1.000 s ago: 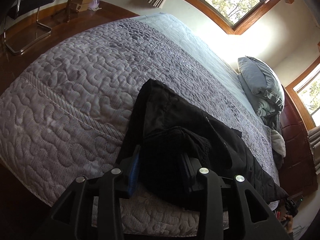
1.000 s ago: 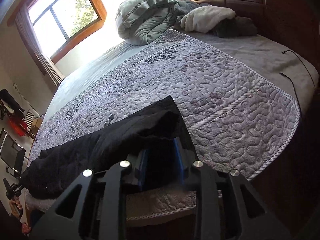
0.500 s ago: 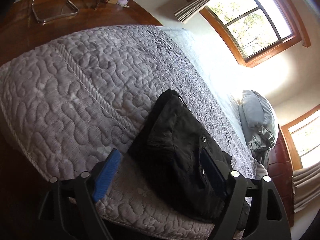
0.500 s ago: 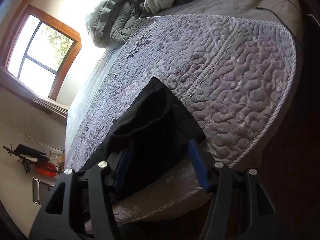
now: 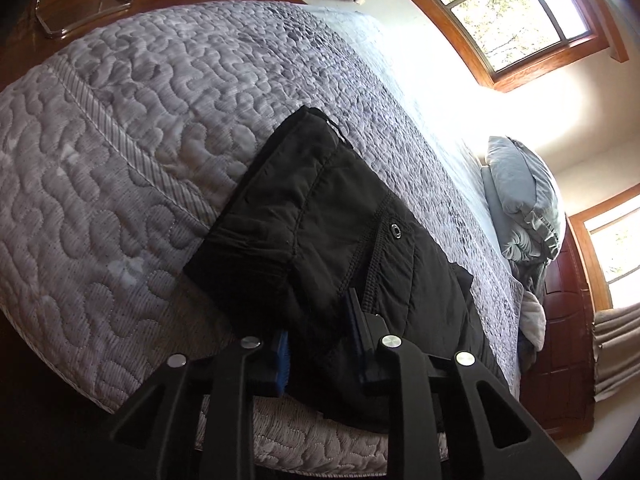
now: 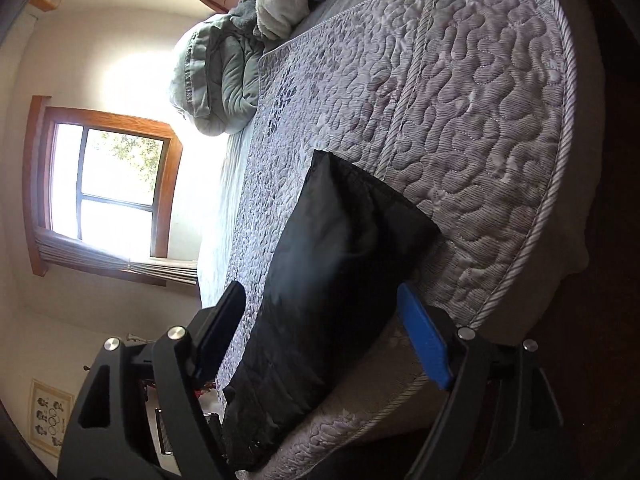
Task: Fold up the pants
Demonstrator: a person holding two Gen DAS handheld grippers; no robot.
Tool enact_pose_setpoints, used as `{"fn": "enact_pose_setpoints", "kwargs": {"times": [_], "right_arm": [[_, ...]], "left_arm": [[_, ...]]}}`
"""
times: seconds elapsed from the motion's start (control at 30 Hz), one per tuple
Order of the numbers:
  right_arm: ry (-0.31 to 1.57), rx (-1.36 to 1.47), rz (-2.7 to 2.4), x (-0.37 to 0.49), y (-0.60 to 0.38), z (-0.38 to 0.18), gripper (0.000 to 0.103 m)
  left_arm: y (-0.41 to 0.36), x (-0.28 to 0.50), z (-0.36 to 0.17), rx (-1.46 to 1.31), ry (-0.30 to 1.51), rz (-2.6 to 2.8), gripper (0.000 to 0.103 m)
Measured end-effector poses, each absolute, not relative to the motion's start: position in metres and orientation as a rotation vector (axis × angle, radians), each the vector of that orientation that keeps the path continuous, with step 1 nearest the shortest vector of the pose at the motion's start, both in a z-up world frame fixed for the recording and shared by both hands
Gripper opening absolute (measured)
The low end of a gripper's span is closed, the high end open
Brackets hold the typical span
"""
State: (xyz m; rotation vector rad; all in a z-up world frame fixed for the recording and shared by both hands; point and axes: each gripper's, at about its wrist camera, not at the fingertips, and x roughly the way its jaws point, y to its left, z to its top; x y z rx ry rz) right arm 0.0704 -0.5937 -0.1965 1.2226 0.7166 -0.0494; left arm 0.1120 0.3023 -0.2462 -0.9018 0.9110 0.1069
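Black pants (image 5: pixel 328 216) lie along the near edge of a bed with a grey quilted cover (image 5: pixel 120 128). In the left wrist view the waistband end with a metal snap shows. My left gripper (image 5: pixel 320 340) is shut on the near edge of the pants there, with cloth bunched between its blue pads. In the right wrist view the leg end of the pants (image 6: pixel 336 248) lies flat on the cover (image 6: pixel 480 100). My right gripper (image 6: pixel 324 320) is open wide, one finger on each side of the cloth, holding nothing.
Grey pillows and bundled bedding (image 5: pixel 524 204) lie at the head of the bed by a dark wooden headboard (image 5: pixel 568 320). Windows with wooden frames (image 6: pixel 108 176) are on the far wall. A chair base (image 5: pixel 80 4) stands on the wooden floor beyond the bed's foot.
Both grippers let go of the pants and opened. The left one has since shut again on the waistband edge. The right one stays open and has rolled, tilting its view.
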Motion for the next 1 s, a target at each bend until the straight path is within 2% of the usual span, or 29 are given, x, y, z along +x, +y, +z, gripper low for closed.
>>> {"fn": "enact_pose_setpoints", "kwargs": {"times": [0.1,0.17,0.33,0.47,0.53,0.6,0.67,0.8,1.0], "right_arm": [[0.691,1.186,-0.043,0.076,-0.592,-0.181,0.082],[0.759,1.147,-0.093,0.083,-0.59,-0.18,0.082],[0.802,1.169,-0.146,0.08,-0.595,-0.203,0.081],[0.858,1.191,-0.151,0.086,-0.592,-0.236,0.073],[0.868,1.185,-0.158,0.095,-0.591,-0.245,0.067],[0.866,1.16,-0.164,0.104,-0.591,-0.245,0.033],[0.855,1.111,-0.151,0.115,-0.591,-0.236,0.014],[0.849,1.047,-0.146,0.131,-0.588,-0.22,0.01],[0.866,1.08,-0.192,0.116,-0.592,-0.24,0.009]], "left_arm": [[0.3,0.115,-0.248,-0.889,0.927,0.134,0.014],[0.298,0.119,-0.25,-0.874,0.932,0.152,0.012],[0.301,0.116,-0.25,-0.886,0.904,0.176,0.011],[0.303,0.112,-0.258,-0.909,0.912,0.179,0.011],[0.303,0.11,-0.26,-0.904,0.916,0.181,0.011],[0.304,0.11,-0.258,-0.9,0.914,0.186,0.011],[0.304,0.109,-0.257,-0.897,0.899,0.205,0.011],[0.304,0.104,-0.261,-0.927,0.883,0.237,0.011],[0.31,0.094,-0.253,-0.933,0.832,0.257,0.011]]}}
